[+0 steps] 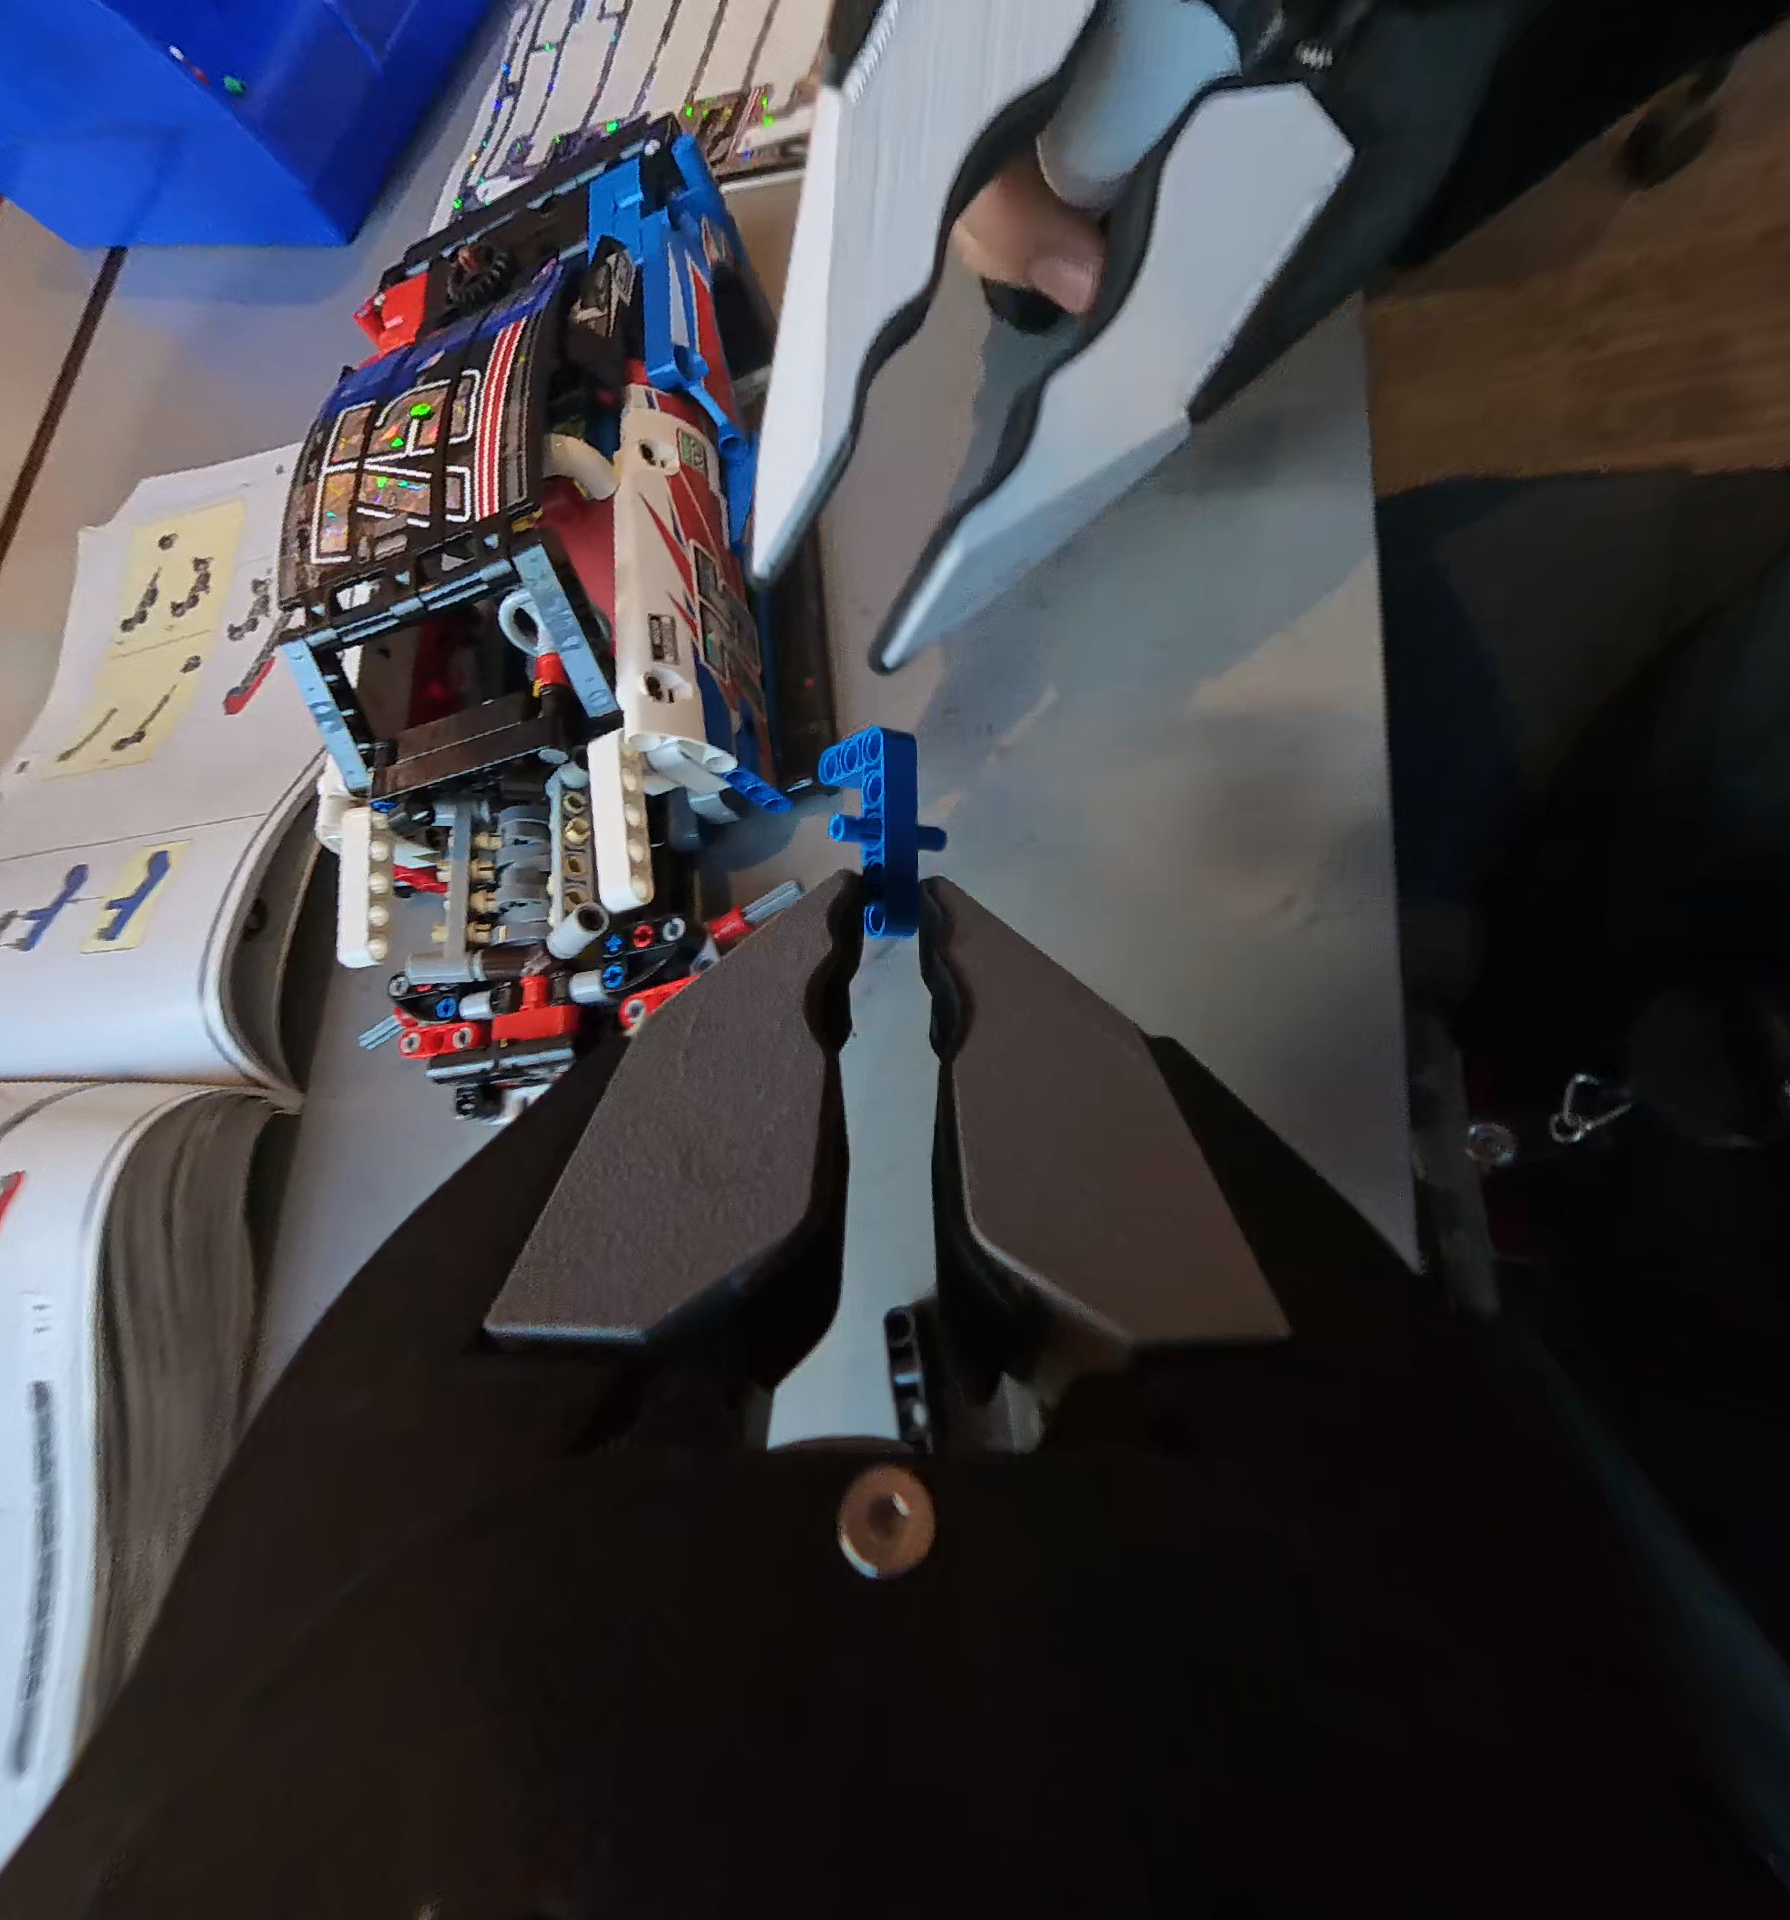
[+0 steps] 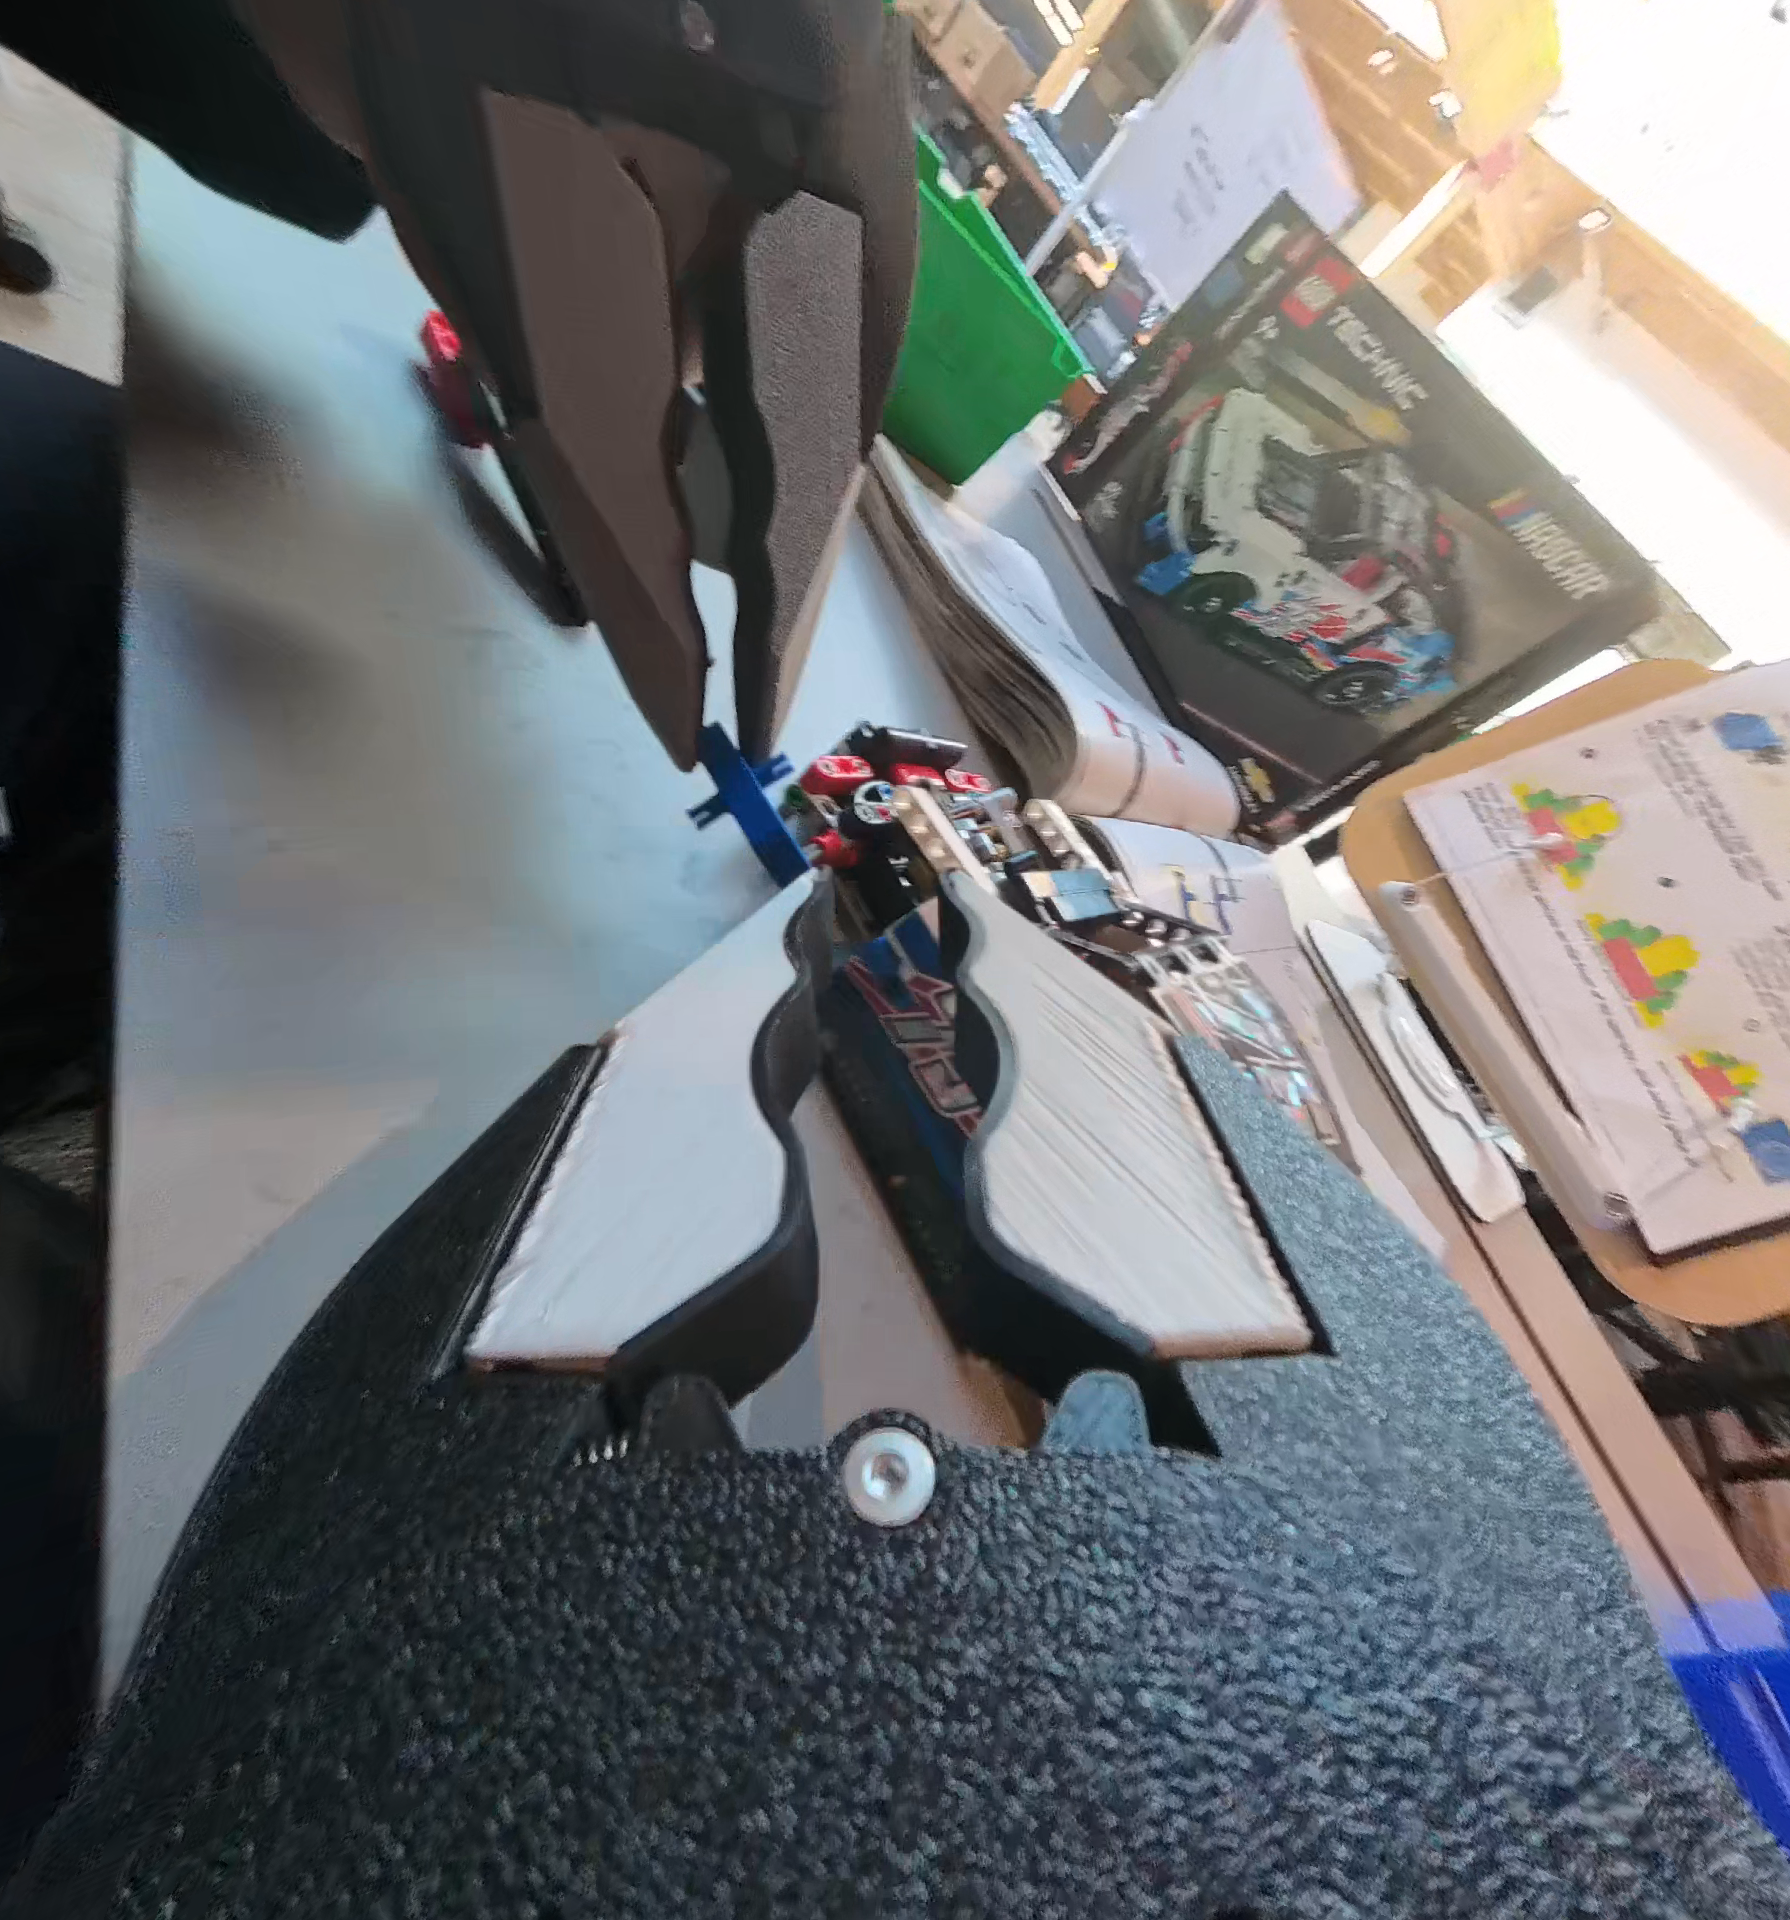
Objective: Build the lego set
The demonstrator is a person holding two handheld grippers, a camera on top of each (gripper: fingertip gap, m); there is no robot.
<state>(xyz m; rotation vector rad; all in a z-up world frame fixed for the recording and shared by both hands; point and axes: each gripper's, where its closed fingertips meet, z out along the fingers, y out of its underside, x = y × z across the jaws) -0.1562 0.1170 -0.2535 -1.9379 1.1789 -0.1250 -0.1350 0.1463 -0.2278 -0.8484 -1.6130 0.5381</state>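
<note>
The left gripper [image 1: 889,902] is pinching the blue piece [image 1: 883,821] between nearly shut fingers. The piece is pointing long-ways toward 12 o'clock, with the car [image 1: 548,623] just beside it at 10 o'clock. The right gripper [image 2: 875,899] is hanging open and empty over the car.

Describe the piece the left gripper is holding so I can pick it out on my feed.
Find the half-built toy car lying on the grey table beside the open instruction book. Just off the car's exposed mechanical end, the dark fingers of the left gripper pinch a blue beam. It is a flat, L-shaped bar with round holes and small pins sticking out sideways, apart from the car.
</note>
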